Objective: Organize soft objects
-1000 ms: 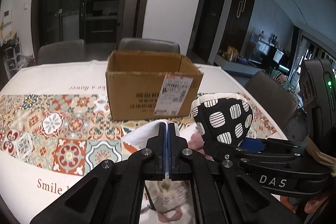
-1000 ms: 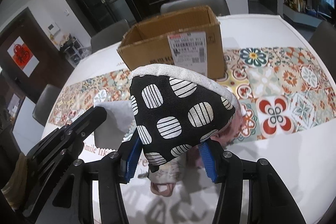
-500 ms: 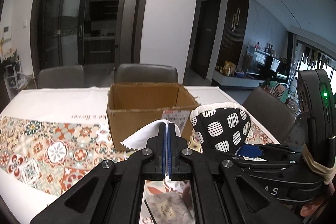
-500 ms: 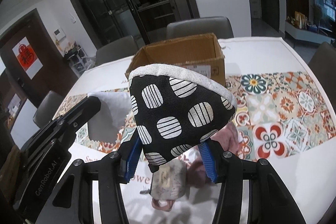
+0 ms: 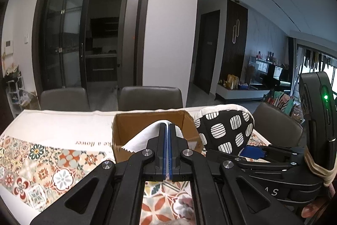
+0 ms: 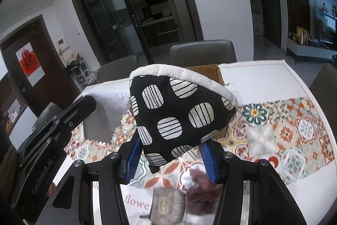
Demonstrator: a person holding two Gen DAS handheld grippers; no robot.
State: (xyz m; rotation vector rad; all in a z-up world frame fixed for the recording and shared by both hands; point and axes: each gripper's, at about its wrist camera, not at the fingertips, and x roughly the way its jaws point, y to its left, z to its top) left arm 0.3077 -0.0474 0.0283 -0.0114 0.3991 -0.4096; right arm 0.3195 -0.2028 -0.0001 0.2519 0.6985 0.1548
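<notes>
The left claw point(image 5: 168, 136) is squeezed tight on a thin white cloth point(image 5: 145, 138) that sticks up past its tips. The right claw point(image 6: 171, 156) grips a black mitt point(image 6: 179, 115) with white spots, held up off the surface point(image 6: 273, 81). A brown box point(image 5: 134, 125) sits just ahead of both claws. A small pouch point(image 6: 168, 206) lies below the right claw.

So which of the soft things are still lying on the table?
The grey pouch and pink cloth; the mitt and white cloth are held up in claws.
</notes>
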